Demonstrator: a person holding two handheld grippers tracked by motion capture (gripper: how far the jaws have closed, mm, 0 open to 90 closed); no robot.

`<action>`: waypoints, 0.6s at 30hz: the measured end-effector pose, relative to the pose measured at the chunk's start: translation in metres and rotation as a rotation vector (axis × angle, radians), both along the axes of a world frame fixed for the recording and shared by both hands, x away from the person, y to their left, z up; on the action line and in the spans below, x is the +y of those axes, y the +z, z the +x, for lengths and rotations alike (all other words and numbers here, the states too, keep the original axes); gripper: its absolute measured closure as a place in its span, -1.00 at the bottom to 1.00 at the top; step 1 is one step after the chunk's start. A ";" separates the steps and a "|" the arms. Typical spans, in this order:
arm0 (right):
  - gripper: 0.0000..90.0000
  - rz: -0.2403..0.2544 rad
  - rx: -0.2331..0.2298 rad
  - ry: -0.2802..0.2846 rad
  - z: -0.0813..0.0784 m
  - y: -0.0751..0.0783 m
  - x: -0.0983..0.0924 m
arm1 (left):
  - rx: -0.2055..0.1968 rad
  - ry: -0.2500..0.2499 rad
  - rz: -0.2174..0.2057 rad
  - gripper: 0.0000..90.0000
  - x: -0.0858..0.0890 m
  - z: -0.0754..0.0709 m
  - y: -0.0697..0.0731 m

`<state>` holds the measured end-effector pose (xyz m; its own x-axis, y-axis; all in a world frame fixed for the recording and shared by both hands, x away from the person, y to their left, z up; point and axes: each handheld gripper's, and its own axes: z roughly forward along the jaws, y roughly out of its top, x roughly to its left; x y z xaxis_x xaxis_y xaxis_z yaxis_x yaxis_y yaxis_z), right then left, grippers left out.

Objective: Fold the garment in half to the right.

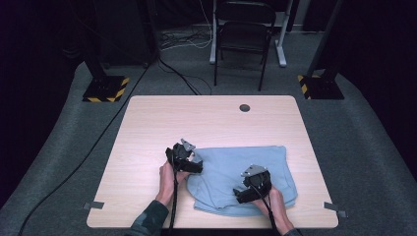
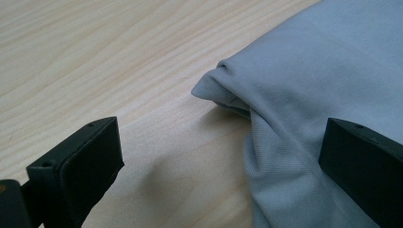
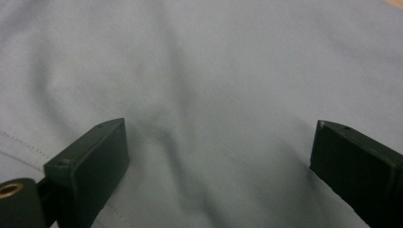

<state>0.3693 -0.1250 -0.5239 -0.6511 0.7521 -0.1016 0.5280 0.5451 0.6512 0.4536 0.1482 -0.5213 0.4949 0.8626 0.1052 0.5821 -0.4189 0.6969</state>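
A light blue cloth (image 1: 246, 167) lies folded on the near right part of the wooden table (image 1: 162, 123). My left gripper (image 1: 195, 166) sits at the cloth's left edge, open. In the left gripper view its jaws straddle a bunched corner of the cloth (image 2: 285, 95), one jaw over bare wood (image 2: 119, 71), the other over fabric. My right gripper (image 1: 241, 192) rests over the cloth's near part, open. In the right gripper view the cloth (image 3: 214, 71) lies smooth between and beyond the wide-apart jaws, with a stitched hem at lower left.
A round cable hole (image 1: 244, 107) sits near the table's far edge. A black folding chair (image 1: 244, 34) stands beyond the table. Two stand bases with yellow-black stripes (image 1: 104, 88) (image 1: 320, 86) flank the far corners, and cables run across the floor.
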 end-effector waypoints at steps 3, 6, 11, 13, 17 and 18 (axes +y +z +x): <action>-0.89 0.011 0.014 -0.010 0.000 0.000 -0.006 | 0.004 -0.007 -0.002 -1.00 -0.003 0.000 -0.001; -0.89 0.020 0.025 -0.021 -0.002 -0.001 -0.012 | 0.000 -0.020 -0.001 -1.00 -0.008 -0.001 -0.001; -0.89 0.025 0.020 -0.031 -0.002 0.004 -0.018 | -0.004 -0.035 -0.024 -1.00 -0.008 0.000 0.004; -0.89 0.054 0.004 -0.019 -0.003 0.011 -0.014 | -0.013 -0.024 -0.045 -1.00 -0.006 0.002 0.009; -0.88 0.065 -0.015 0.025 -0.003 0.019 0.005 | -0.015 -0.019 -0.014 -1.00 -0.010 0.009 0.011; -0.89 0.059 -0.015 0.034 -0.002 0.018 0.010 | -0.007 -0.017 -0.007 -1.00 -0.012 0.011 0.009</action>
